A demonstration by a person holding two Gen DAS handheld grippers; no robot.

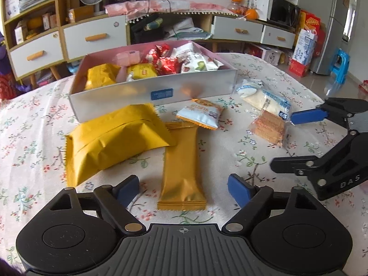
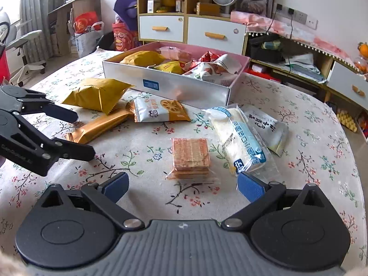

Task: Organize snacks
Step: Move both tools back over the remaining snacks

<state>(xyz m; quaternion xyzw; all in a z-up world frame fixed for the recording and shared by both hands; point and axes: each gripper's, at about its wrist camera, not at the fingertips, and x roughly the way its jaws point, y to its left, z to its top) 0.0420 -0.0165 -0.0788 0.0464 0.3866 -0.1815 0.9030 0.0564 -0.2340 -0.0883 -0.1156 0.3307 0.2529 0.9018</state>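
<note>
left gripper (image 1: 182,189) spread wide, long yellow bar packet (image 1: 180,168) between blue pads, not pinched; packet flat on floral tablecloth (image 1: 34,126), long axis along gripper's line, far end toward white box (image 1: 156,96) of snacks. right gripper (image 2: 182,187) spread wide over clear cracker pack (image 2: 191,158), pads apart from it; pack's long axis points away from gripper, white-blue packet (image 2: 239,138) just beside it.

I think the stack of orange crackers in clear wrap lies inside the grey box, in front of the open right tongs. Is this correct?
Not quite. The stack of crackers lies on the flowered tablecloth, outside the grey box, as the right wrist view shows. It is indeed in front of the open right tongs.
</note>
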